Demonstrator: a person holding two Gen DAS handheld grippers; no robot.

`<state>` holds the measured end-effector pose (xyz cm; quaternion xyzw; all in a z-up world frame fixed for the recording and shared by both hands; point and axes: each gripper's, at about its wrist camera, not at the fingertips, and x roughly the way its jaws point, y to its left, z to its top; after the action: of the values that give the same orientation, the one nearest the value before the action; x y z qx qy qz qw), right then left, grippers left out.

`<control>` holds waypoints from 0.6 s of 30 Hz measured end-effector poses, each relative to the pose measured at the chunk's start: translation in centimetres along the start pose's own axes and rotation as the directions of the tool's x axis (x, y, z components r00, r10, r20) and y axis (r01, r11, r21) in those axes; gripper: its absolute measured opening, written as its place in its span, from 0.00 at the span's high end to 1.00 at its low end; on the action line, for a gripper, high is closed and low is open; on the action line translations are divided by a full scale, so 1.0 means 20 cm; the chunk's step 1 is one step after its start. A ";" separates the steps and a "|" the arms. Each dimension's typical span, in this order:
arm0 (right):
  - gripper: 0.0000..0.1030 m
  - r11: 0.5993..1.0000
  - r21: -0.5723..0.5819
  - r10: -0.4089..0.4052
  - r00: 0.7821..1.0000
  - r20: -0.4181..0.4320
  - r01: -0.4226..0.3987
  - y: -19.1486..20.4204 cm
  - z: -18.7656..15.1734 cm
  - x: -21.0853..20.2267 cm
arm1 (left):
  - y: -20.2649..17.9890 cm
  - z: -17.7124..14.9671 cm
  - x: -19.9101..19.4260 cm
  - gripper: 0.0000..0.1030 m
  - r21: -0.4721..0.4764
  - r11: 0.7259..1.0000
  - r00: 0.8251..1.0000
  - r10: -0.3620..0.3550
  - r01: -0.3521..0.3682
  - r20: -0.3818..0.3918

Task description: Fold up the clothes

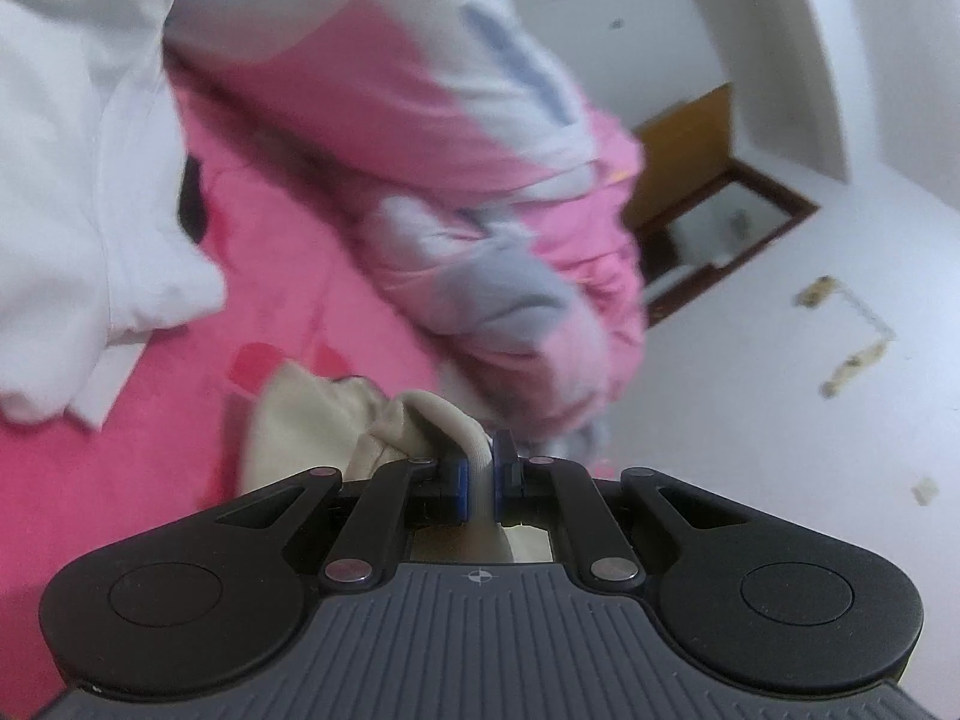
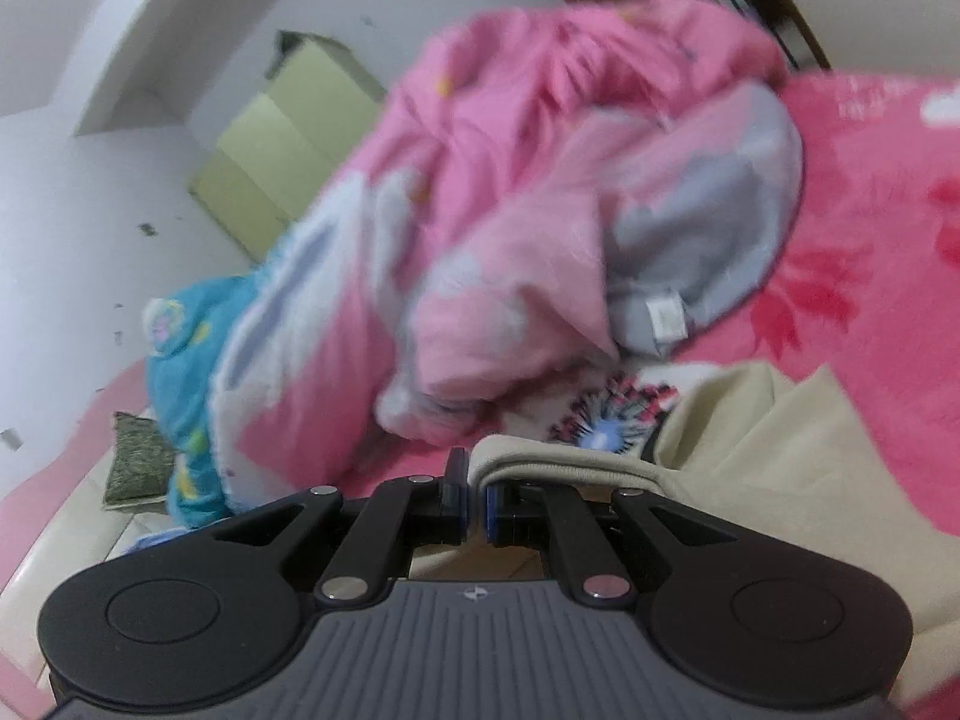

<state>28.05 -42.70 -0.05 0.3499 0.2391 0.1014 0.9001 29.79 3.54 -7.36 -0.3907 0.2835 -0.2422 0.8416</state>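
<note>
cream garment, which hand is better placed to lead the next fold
Neither clearly; it looks like a two-handed move. The left gripper and right gripper each have jaws shut on the cream garment. Slight edge to the right: more cloth shows spread on the pink blanket in its view.

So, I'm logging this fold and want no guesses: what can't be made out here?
- Cream cotton garment: type unclear in the left wrist view; left gripper hides its pinched edge.
- Its far end: cut off by the right wrist view's edge, behind the right gripper.
- Pink fleece blanket: motion-blurred.
</note>
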 end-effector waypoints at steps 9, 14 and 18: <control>0.87 0.967 0.255 0.048 0.968 -0.245 0.016 -0.37 0.06 0.40 | 0.26 0.01 0.06 0.74 -0.200 0.976 0.996 -0.074 0.083 0.054; 0.44 0.895 0.441 0.203 0.937 -0.285 -0.060 -0.40 0.15 0.41 | 0.23 0.07 -0.12 0.64 -0.186 0.972 0.974 -0.108 0.146 0.200; 0.24 0.894 0.443 0.217 0.924 -0.315 -0.060 -0.30 0.19 0.43 | 0.07 0.05 -0.20 0.64 -0.028 0.991 0.979 -0.122 0.128 0.166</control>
<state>37.45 -46.43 -4.73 0.5298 0.3883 0.1734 0.7338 27.85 7.48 -6.75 -0.4425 0.1929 -0.2563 0.8374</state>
